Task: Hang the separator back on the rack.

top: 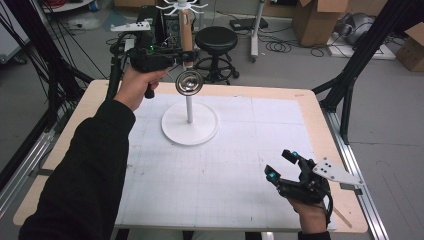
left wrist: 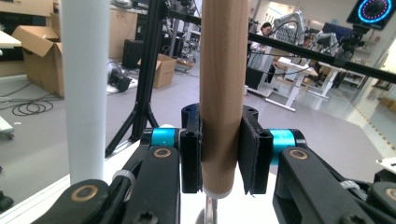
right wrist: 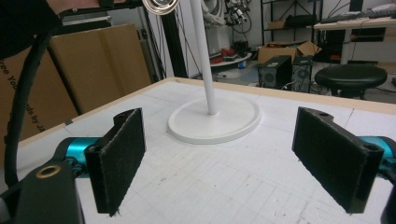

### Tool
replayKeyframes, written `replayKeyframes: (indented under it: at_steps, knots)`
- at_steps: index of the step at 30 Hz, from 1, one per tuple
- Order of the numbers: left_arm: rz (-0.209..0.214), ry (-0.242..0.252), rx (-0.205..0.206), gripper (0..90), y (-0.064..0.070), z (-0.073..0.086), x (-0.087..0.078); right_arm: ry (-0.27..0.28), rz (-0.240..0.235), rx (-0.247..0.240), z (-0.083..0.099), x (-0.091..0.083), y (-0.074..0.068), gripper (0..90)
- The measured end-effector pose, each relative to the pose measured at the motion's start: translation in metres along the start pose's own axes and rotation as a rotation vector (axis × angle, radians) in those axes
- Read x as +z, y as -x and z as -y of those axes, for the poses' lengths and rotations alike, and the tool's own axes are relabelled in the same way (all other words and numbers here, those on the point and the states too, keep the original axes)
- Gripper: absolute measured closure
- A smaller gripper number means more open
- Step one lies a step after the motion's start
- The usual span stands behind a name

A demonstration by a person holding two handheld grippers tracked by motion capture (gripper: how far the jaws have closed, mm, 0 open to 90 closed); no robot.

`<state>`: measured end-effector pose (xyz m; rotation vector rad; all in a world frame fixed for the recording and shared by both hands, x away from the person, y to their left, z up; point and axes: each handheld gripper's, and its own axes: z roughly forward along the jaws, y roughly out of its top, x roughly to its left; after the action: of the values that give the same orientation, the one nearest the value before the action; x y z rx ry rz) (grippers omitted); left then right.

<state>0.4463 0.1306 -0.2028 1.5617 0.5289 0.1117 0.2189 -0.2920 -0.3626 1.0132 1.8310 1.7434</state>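
Observation:
My left gripper is held high over the far side of the table, shut on the wooden handle of a ladle that hangs upright. The ladle's shiny metal bowl dangles below the jaws, in front of the white stand's pole. In the left gripper view the pads clamp the handle near its lower end, with the white pole just to the left. The stand has a round base and hooks at the top. My right gripper rests open near the table's front right, facing the base.
The white gridded mat covers the wooden table. Behind the table stand a black stool, cardboard boxes and cables on the floor. Black frame legs rise at the right, and more frame rails stand at the left.

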Motion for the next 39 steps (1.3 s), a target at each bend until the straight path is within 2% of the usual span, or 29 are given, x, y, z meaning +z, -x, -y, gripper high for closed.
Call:
replayKeyframes:
  at_steps: [2,5,8,9,11,14,16,22,25,27,29,31,35,39]
  knots:
    - [0.000,-0.014,0.002,72.5,-0.002,0.002,0.002,0.002,0.000,0.001,0.000,0.000,0.000,16.4]
    - [0.001,-0.008,0.002,72.4,0.000,0.003,0.003,0.002,0.002,0.002,0.000,0.000,0.001,16.4]
    - [-0.024,0.000,0.005,71.8,0.003,0.004,0.002,-0.002,0.000,0.005,0.001,0.000,0.000,16.4]
    - [-0.037,0.003,0.003,69.5,0.003,0.005,0.000,-0.002,-0.001,0.006,0.001,0.000,0.000,16.4]
    - [-0.070,0.012,-0.019,51.5,0.005,0.010,-0.003,-0.002,0.001,0.002,0.001,0.000,0.000,16.4]
    - [-0.114,0.026,-0.006,40.8,0.009,0.019,-0.015,-0.006,0.003,0.012,0.003,0.000,0.000,16.4]
    - [-0.141,0.025,0.000,36.9,0.012,0.027,-0.026,-0.009,0.010,0.014,0.005,0.000,0.002,16.4]
    - [-0.188,0.032,0.042,28.3,0.033,0.058,-0.058,-0.052,0.051,-0.005,0.013,0.004,0.008,16.4]
    - [-0.218,0.013,0.058,19.7,0.044,0.076,-0.071,-0.063,0.077,-0.019,0.015,0.006,0.009,16.4]
    - [-0.211,0.026,0.062,19.1,0.050,0.089,-0.080,-0.073,0.093,-0.022,0.016,0.006,0.010,17.2]
    - [-0.203,0.025,0.065,19.1,0.056,0.104,-0.088,-0.090,0.102,0.002,0.015,0.005,0.010,19.8]
    - [-0.200,0.007,0.070,19.3,0.060,0.117,-0.094,-0.076,0.107,0.006,0.014,0.004,0.010,18.3]
    - [-0.188,0.029,0.085,20.7,0.067,0.143,-0.106,-0.071,0.113,-0.003,0.015,0.002,0.010,17.1]
    - [-0.207,0.024,0.095,21.4,0.075,0.164,-0.116,-0.089,0.116,-0.003,0.017,0.001,0.010,17.0]
